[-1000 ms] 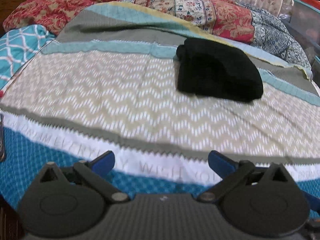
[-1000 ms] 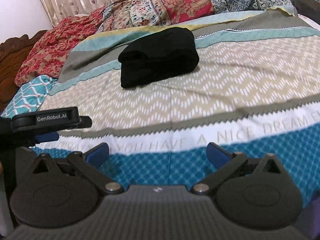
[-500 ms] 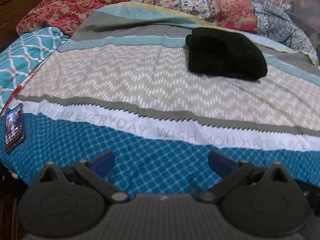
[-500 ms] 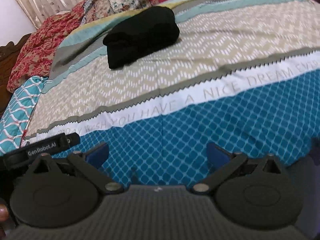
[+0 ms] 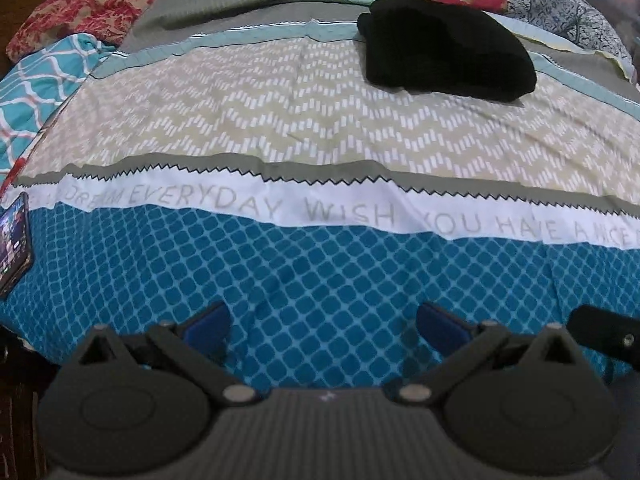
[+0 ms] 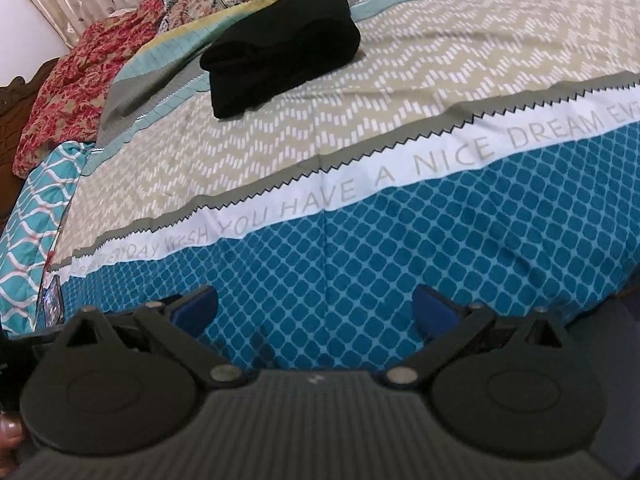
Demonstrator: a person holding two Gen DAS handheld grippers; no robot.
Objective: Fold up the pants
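My left tongs (image 5: 322, 320) and right tongs (image 6: 316, 306) both stand apart, holding nothing, above the blue lattice band of the patterned bedspread (image 5: 320, 280). The black folded pants (image 5: 444, 46) lie well apart from both, on the far chevron band. A smartphone (image 5: 14, 244) rests at the bedspread's left edge.

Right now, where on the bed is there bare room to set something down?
The teal lattice band and the beige chevron band left of the folded black pants. Crowded: the quilts at the far edge, and the phone at the left edge.
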